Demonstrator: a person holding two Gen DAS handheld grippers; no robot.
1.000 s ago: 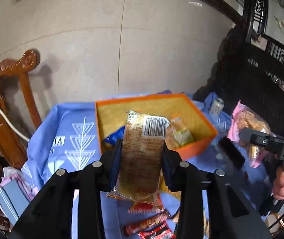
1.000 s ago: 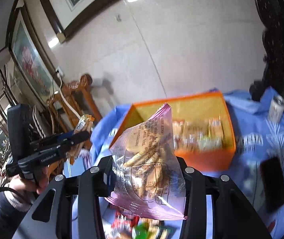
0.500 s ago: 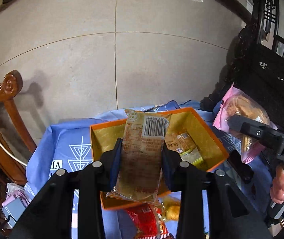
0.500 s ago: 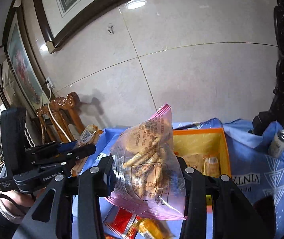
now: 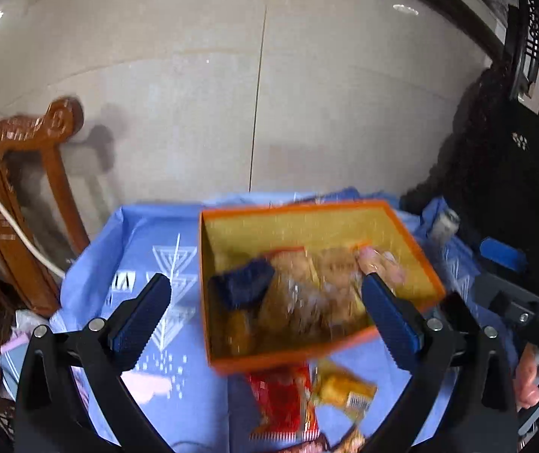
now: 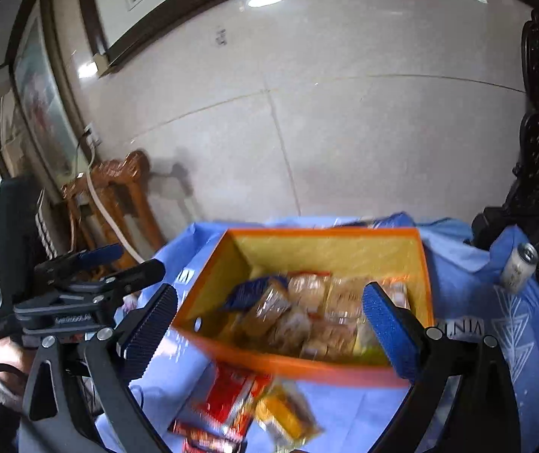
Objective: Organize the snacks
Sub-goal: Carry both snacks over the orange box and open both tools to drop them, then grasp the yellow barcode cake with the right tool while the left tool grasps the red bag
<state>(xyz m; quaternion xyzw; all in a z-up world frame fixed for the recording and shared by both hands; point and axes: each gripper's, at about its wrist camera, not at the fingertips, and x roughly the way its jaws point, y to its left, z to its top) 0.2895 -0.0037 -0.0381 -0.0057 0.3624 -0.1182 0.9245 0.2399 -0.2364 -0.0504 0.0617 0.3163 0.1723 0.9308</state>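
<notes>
Claws first: the left claw [image 5: 265,309] is spread wide and holds nothing, and so is the right claw [image 6: 269,324]. Beyond both, the orange box [image 6: 209,275] sits on the desk's blue cloth [image 5: 145,234], with blurred snack packets [image 6: 307,313] heaped inside. Red and yellow packets [image 5: 288,400] lie on the cloth just before it. A can [image 6: 518,268] stands at the right. Lettering is too blurred to read.

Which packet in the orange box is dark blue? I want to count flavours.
The dark blue packet at the left end of the orange box, beside the left wall; the packets next to it are tan or clear-wrapped.
</notes>
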